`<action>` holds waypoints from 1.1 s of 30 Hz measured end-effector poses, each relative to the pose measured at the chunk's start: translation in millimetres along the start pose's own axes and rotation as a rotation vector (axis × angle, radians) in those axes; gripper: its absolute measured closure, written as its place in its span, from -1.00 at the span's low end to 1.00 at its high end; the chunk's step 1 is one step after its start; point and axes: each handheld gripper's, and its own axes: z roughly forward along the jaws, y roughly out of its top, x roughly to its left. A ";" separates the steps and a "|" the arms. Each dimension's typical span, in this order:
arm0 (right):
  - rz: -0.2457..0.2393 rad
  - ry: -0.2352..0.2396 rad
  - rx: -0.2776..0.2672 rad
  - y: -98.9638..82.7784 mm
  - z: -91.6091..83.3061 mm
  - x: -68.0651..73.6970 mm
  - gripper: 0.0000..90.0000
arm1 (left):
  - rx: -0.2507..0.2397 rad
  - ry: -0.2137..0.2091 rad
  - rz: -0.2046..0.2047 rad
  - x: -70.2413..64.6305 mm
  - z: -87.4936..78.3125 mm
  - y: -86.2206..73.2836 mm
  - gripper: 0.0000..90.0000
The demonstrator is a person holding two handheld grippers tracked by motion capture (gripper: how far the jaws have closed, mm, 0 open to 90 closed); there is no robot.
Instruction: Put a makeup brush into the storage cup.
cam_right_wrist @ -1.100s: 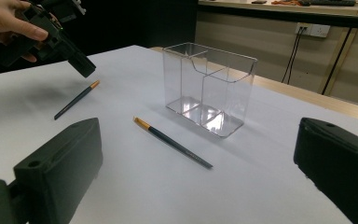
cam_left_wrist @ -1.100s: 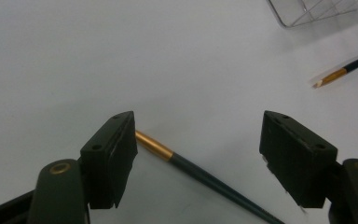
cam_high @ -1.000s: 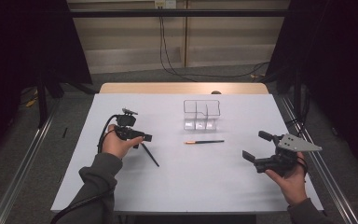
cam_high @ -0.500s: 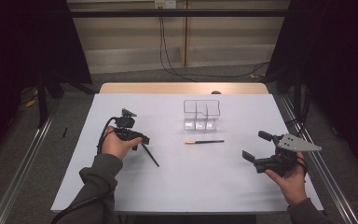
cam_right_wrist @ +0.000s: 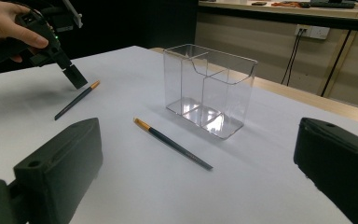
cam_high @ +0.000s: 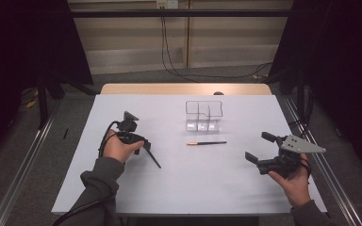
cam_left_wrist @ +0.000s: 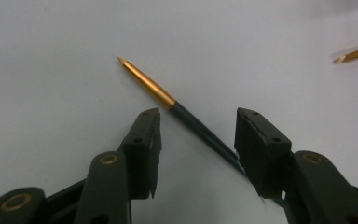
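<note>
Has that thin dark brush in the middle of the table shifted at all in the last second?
No. The thin dark gold-tipped brush lies just in front of the clear plastic divided box, exactly as before.

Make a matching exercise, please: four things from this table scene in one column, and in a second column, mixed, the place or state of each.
Things:
1. left gripper
2. right gripper
3. clear organizer
4. middle brush

Places or states:
A. stands upright toward the far side of the white table, nothing inside
B. lies flat alone, in front of the organizer
C. jaws astride the near brush, which lies on the table; they have just been closing, pads not yet pressing
D. jaws wide apart, nothing between them

Pairs: 1-C, 2-D, 3-A, 4-B
</note>
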 end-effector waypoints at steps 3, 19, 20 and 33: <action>-0.002 0.007 0.000 0.2 0.3 0.1 -0.99 | 0.007 0.000 -0.002 -0.1 1.2 -1.3 0.16; -0.003 0.008 0.006 0.3 0.5 0.1 -0.99 | 0.056 0.026 -0.043 -8.6 7.5 -5.2 0.32; -0.003 0.009 0.006 0.3 0.5 0.2 -0.99 | 0.064 0.028 -0.041 -9.5 7.5 -5.4 0.35; -0.009 0.009 0.008 -0.1 0.7 -0.4 -0.99 | 0.055 0.067 -0.049 -10.0 8.6 -5.7 0.57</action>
